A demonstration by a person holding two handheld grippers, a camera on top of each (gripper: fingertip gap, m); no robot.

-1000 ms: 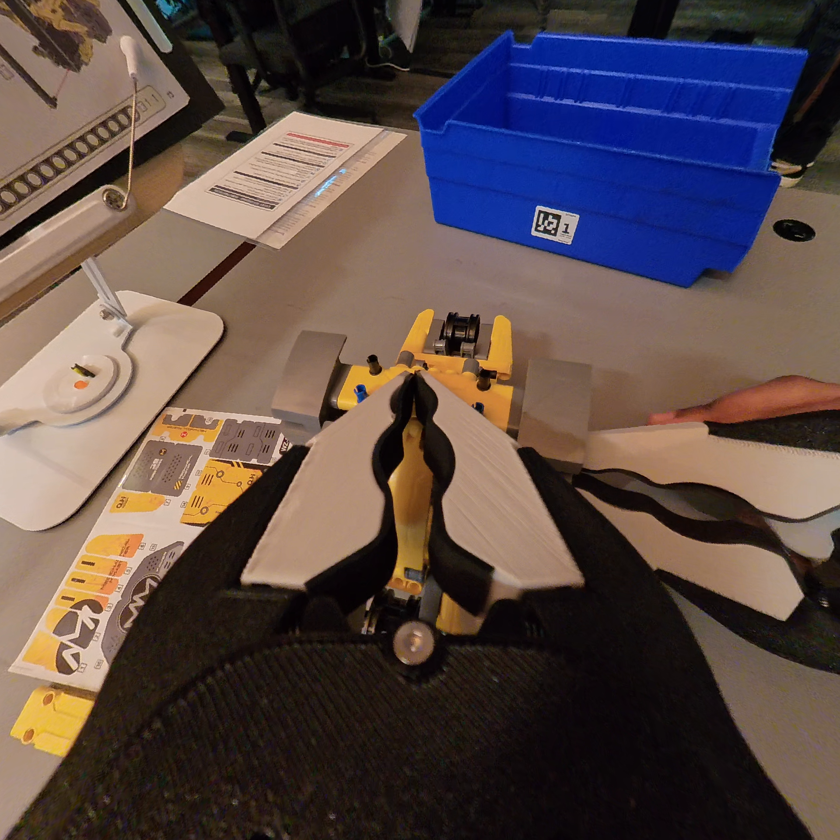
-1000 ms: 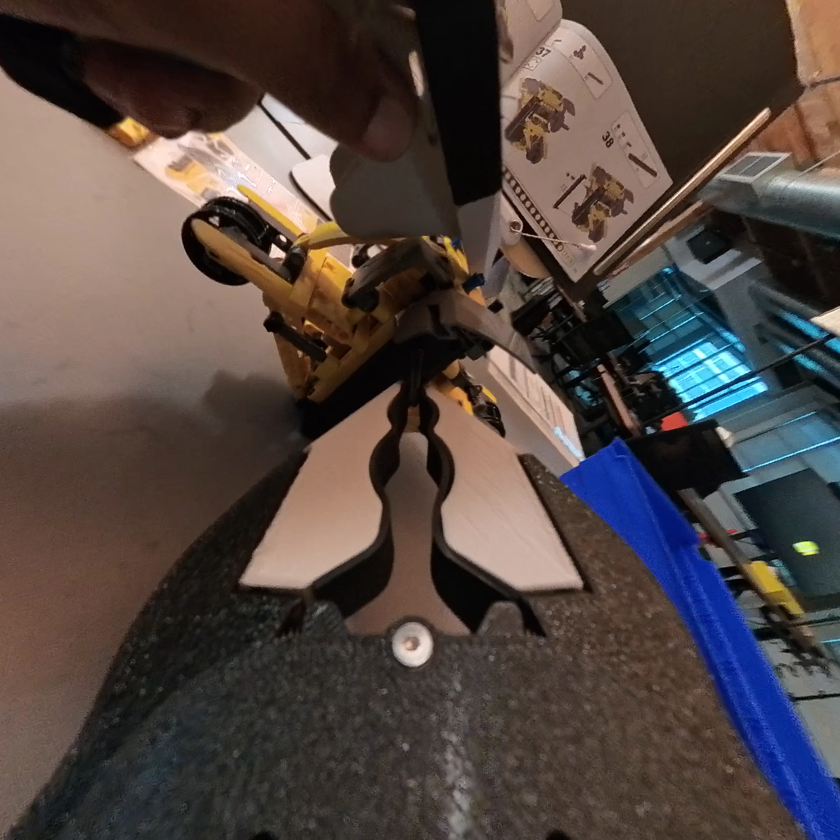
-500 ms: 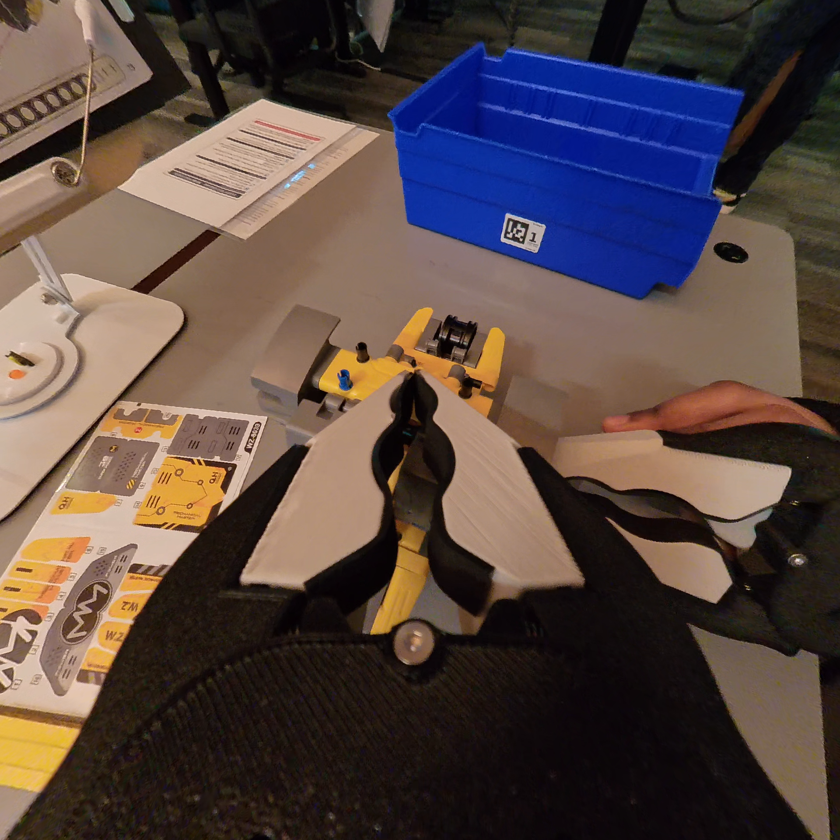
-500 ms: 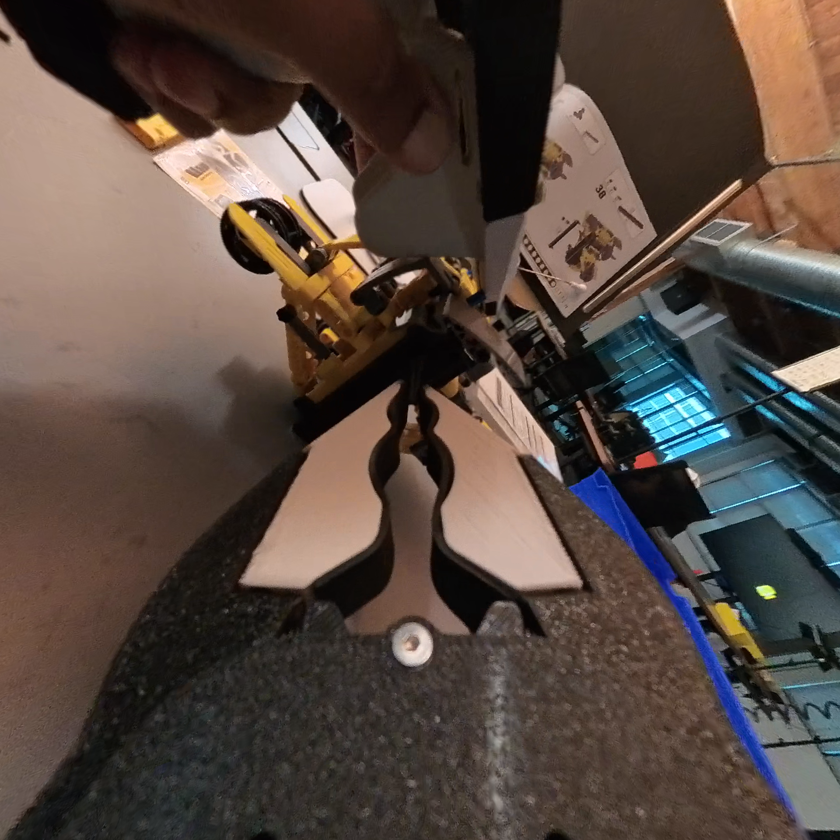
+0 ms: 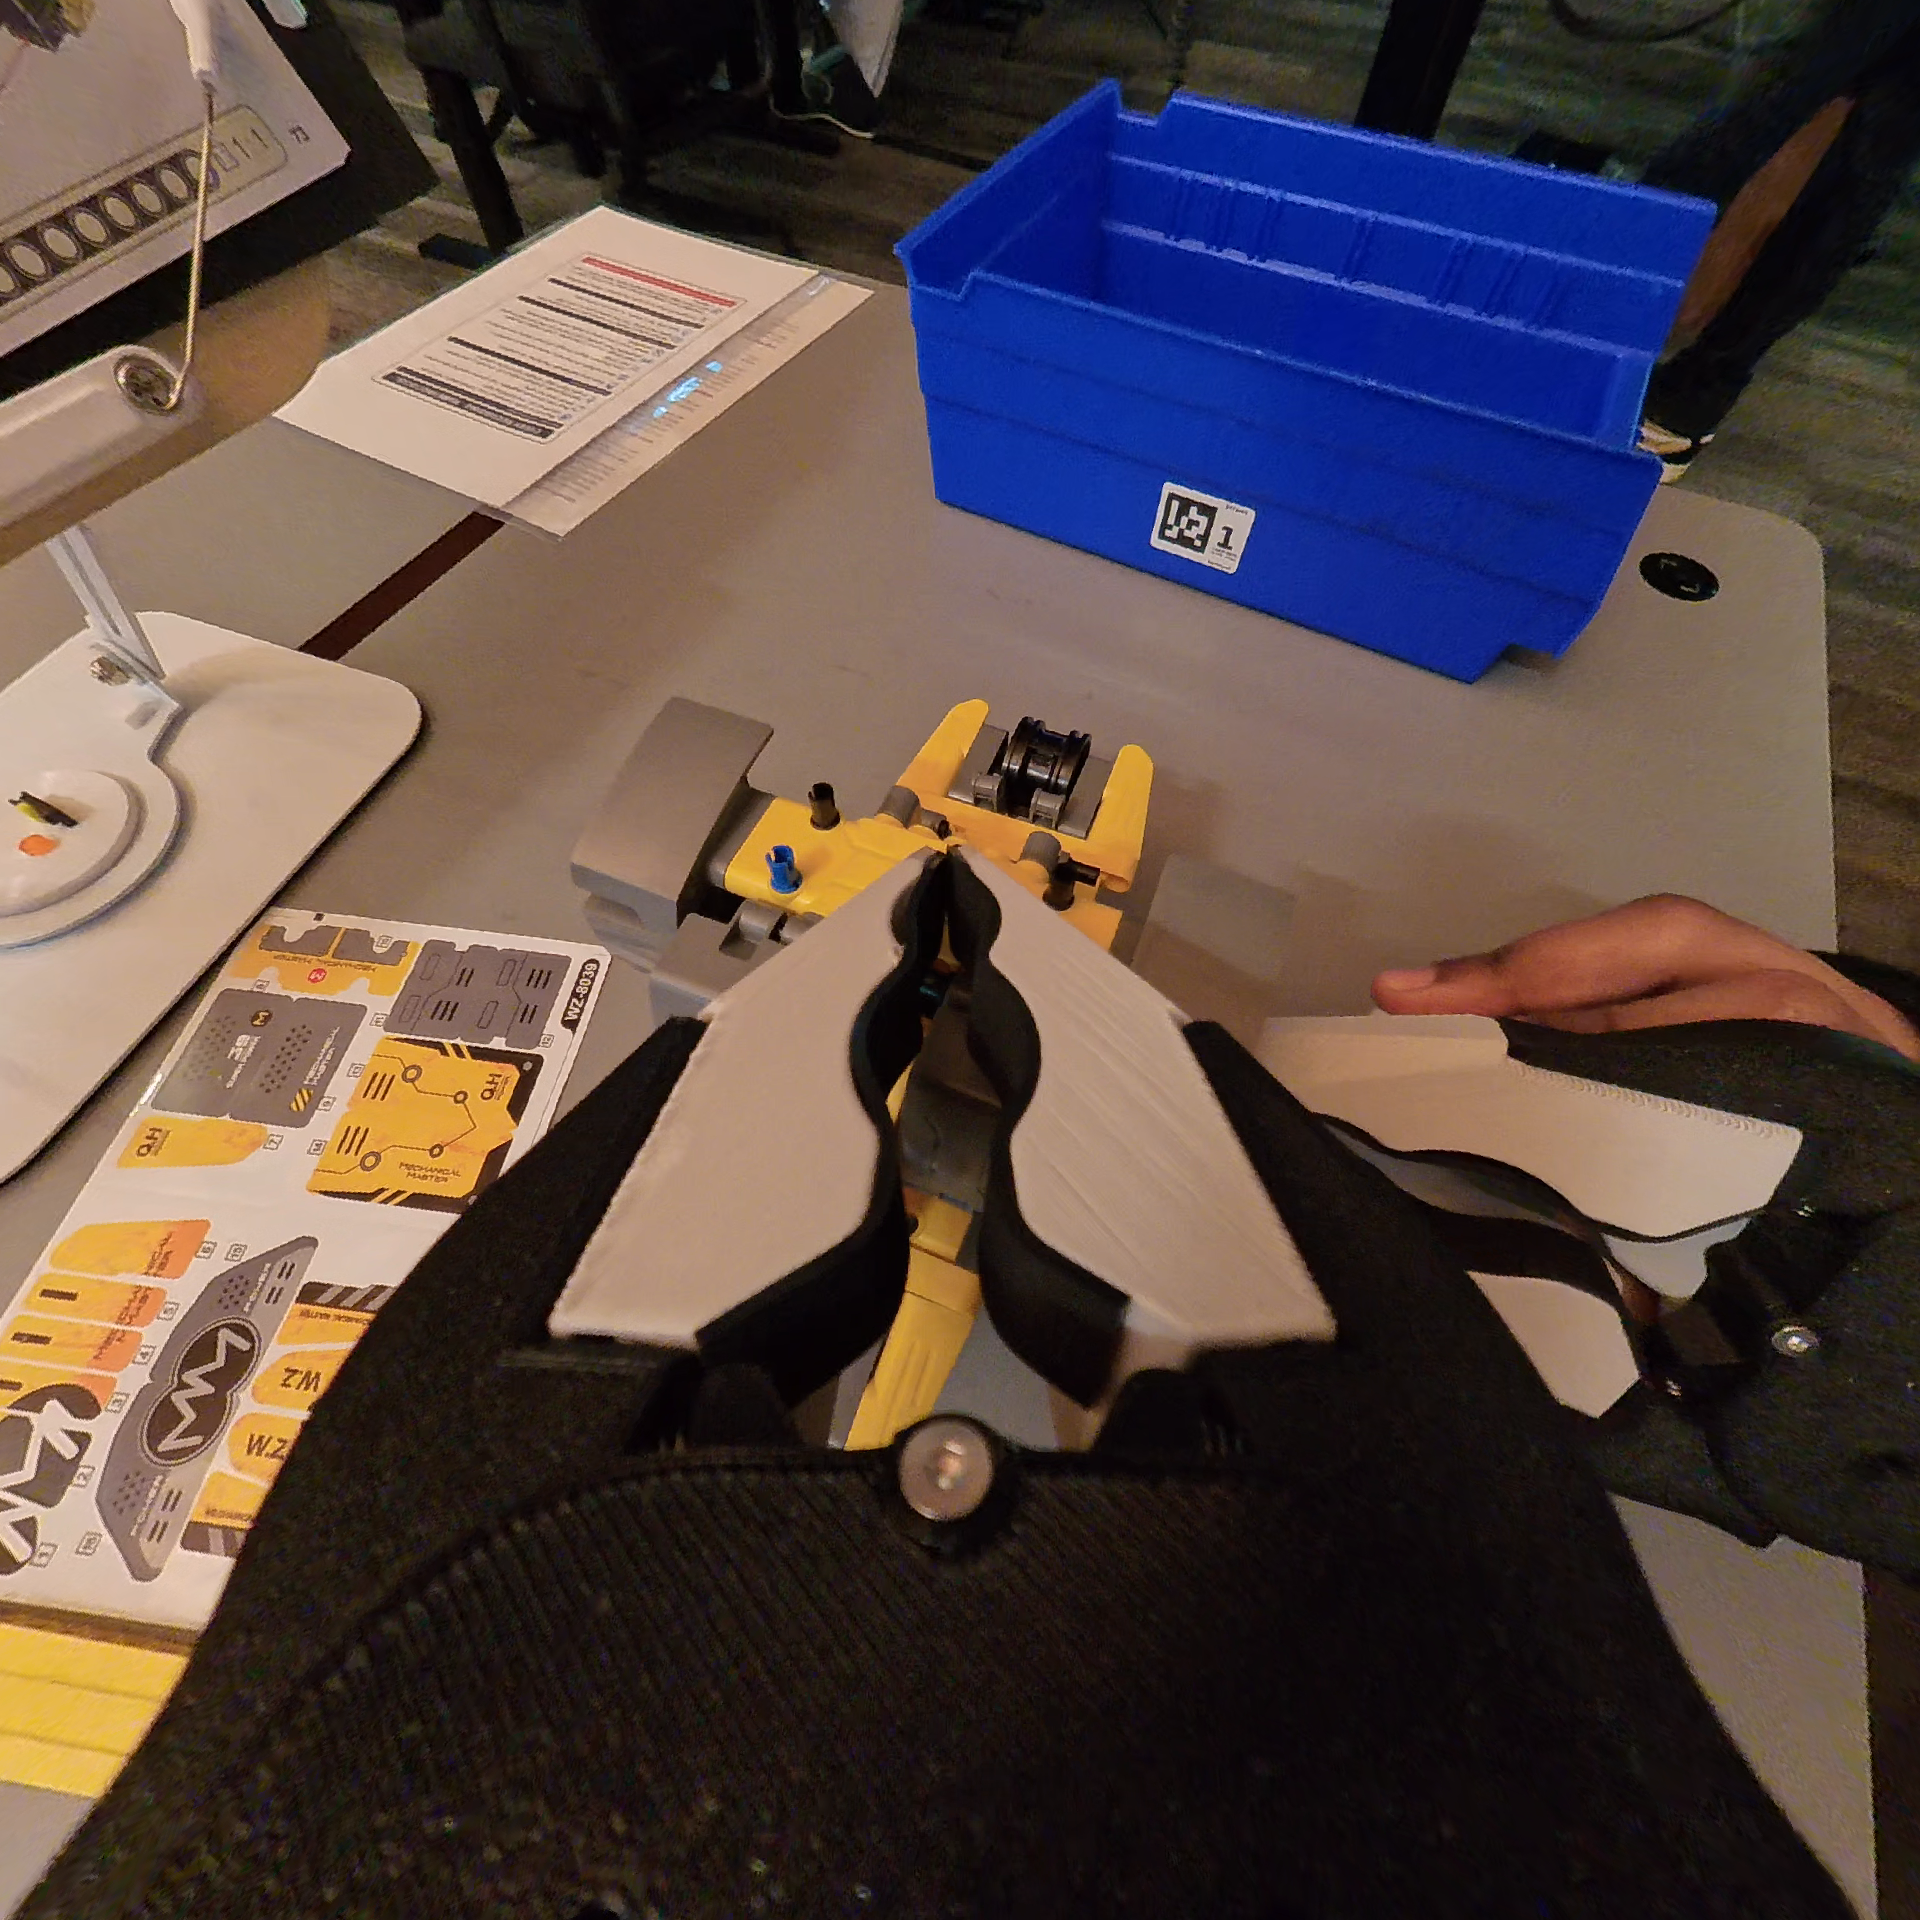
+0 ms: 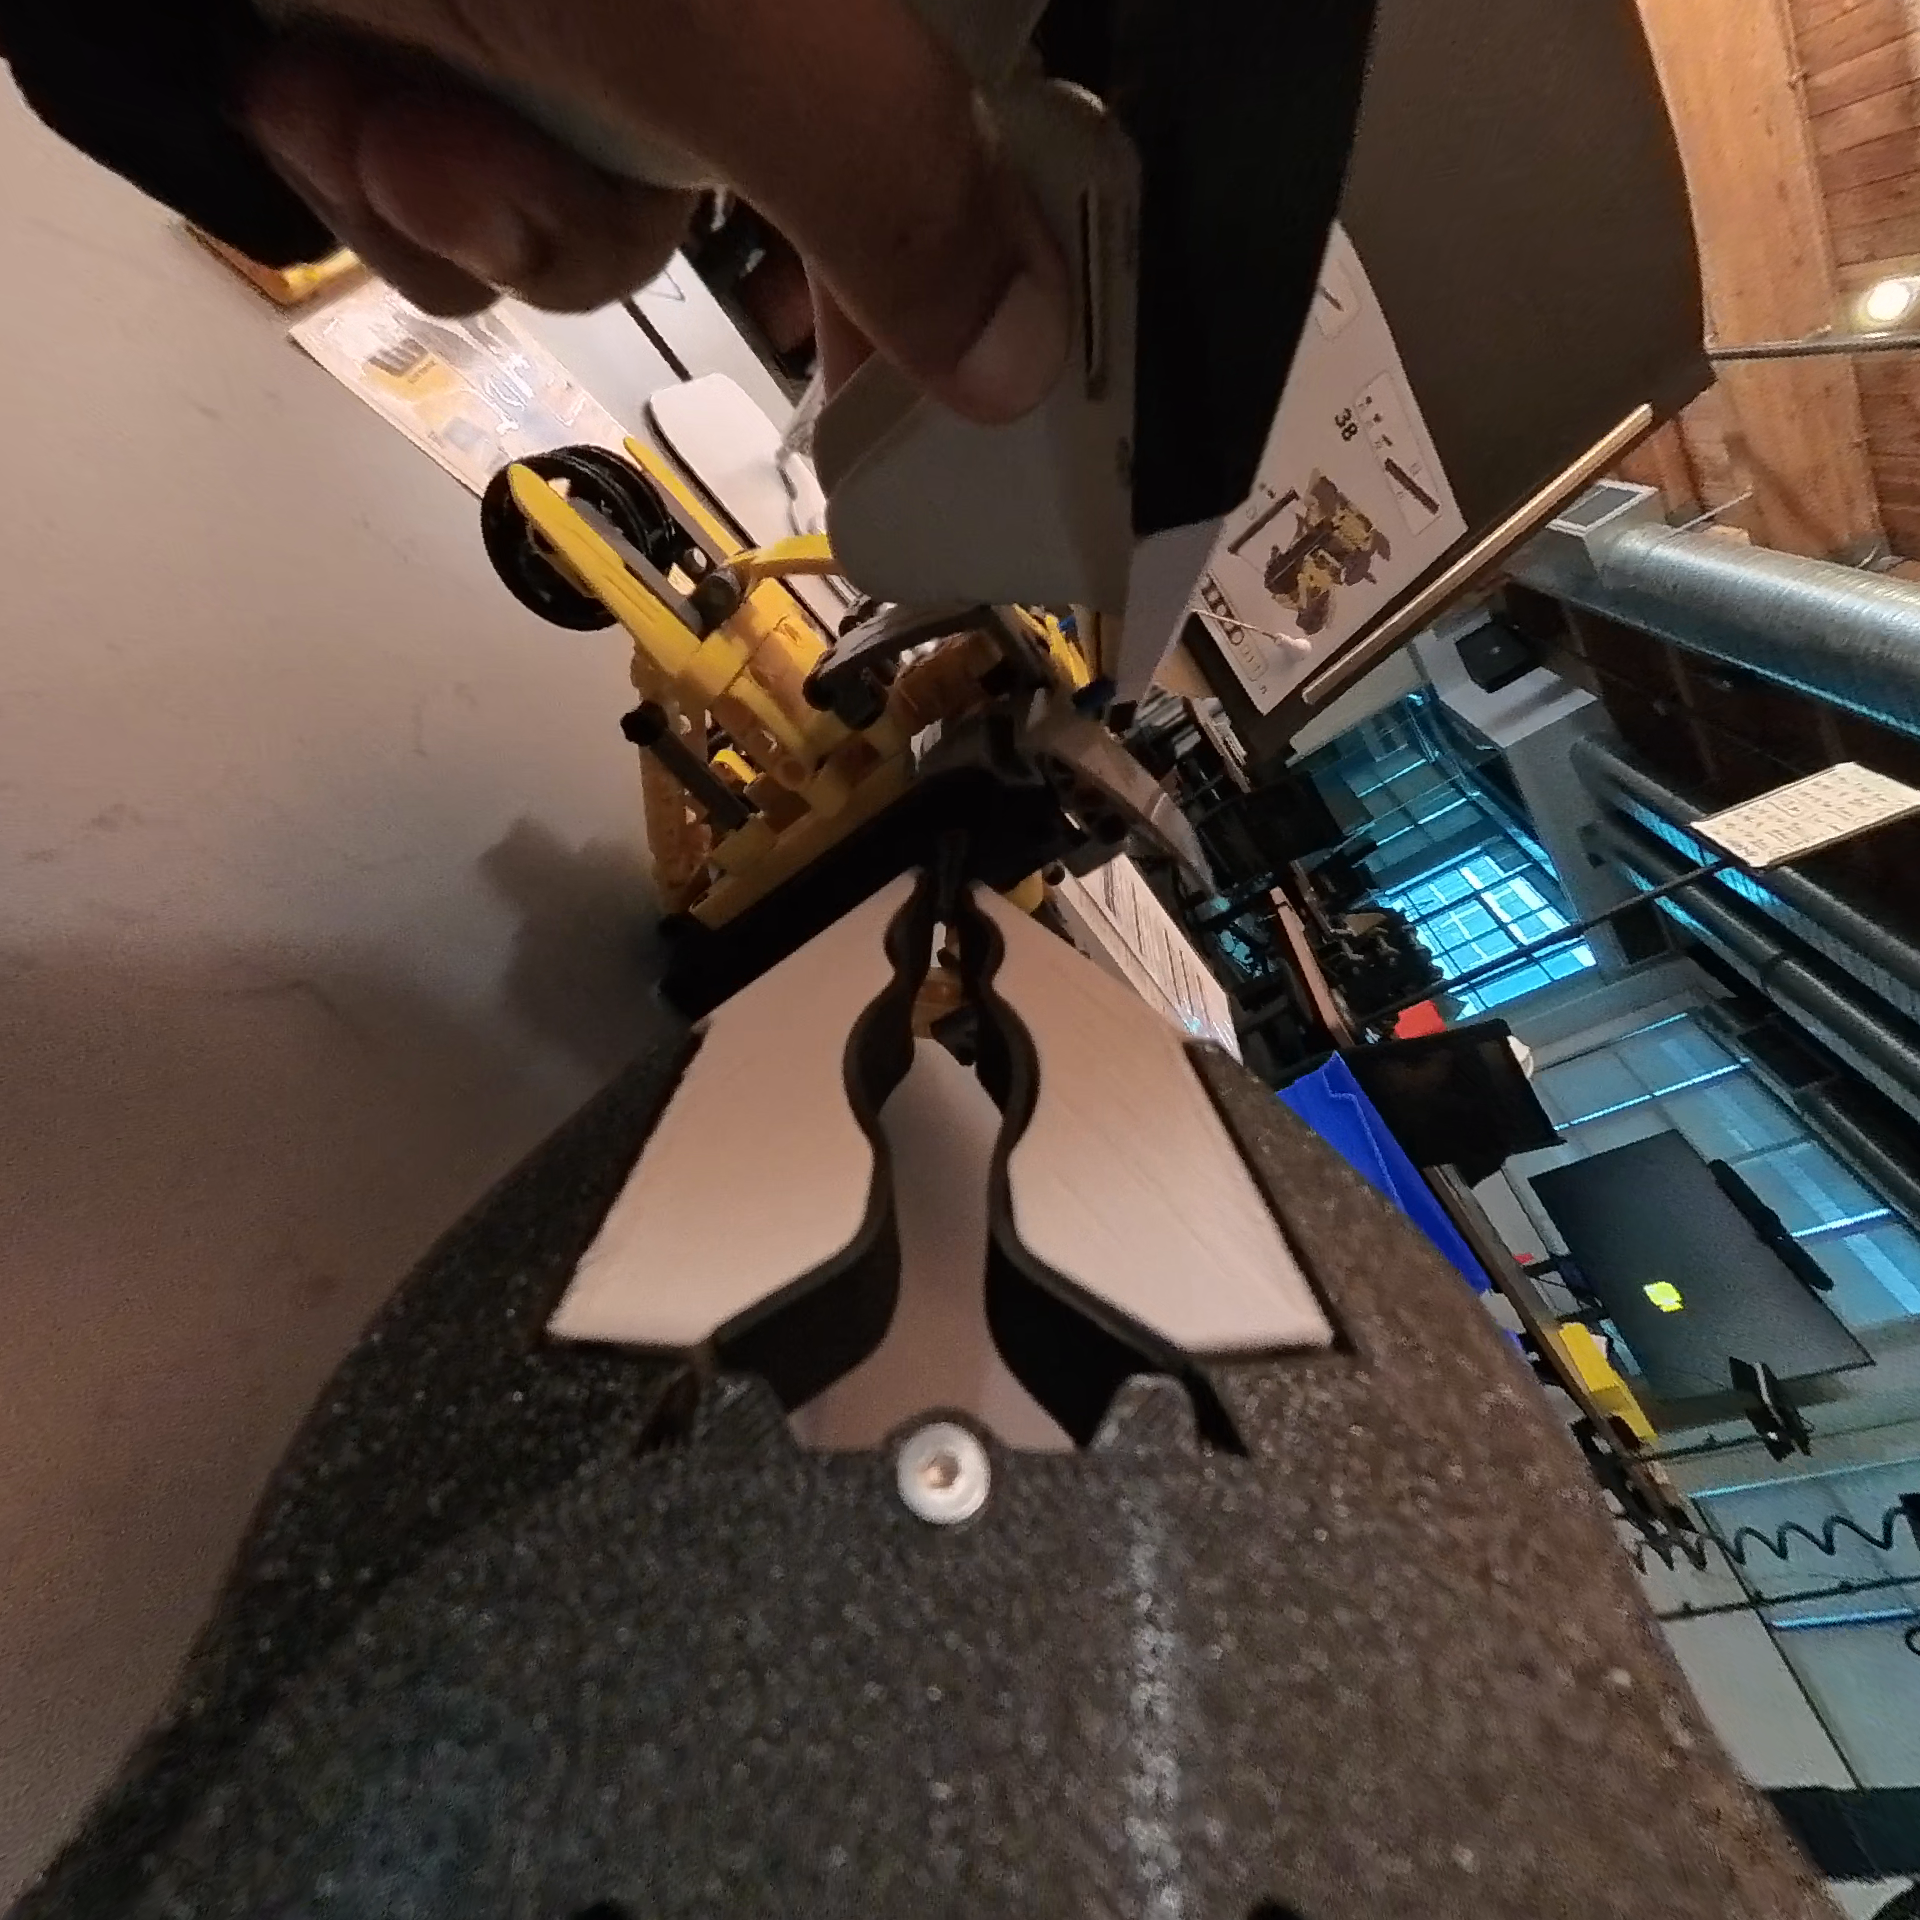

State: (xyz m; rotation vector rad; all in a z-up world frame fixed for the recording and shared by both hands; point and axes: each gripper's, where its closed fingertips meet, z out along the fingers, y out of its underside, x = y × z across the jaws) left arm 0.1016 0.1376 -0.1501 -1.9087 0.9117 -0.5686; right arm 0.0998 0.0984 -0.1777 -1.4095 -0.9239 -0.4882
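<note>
With both tips pinched in, my left hand-held gripper (image 5: 943,868) sits clamped on the top of the yellow brick-built vehicle model (image 5: 883,862), which stands on the grey desk (image 5: 831,613) roughly mid-surface, in front of the blue bin (image 5: 1299,416). My right hand-held gripper (image 6: 940,904) comes in from the side, low to the desk, and is closed on a dark part at the model's edge; from the left wrist view it shows beside the model with a bare hand (image 5: 1621,971) on it. Grey curved fender panels (image 5: 675,800) flank the yellow body, a black pulley wheel (image 5: 1044,764) sits at the far end, and a small blue pin (image 5: 781,864) sticks up. Sticker sheet (image 5: 260,1195) lies just left of the model, white stand base (image 5: 208,790) further left, printed paper (image 5: 582,353) beyond. My read: model is light, rigid plastic, but press-fit, so pins and panels could pop off under squeeze or twist; smooth faces may slip. Best hold looks like the solid yellow frame beams, not the fenders, wheel or loose pins.
</note>
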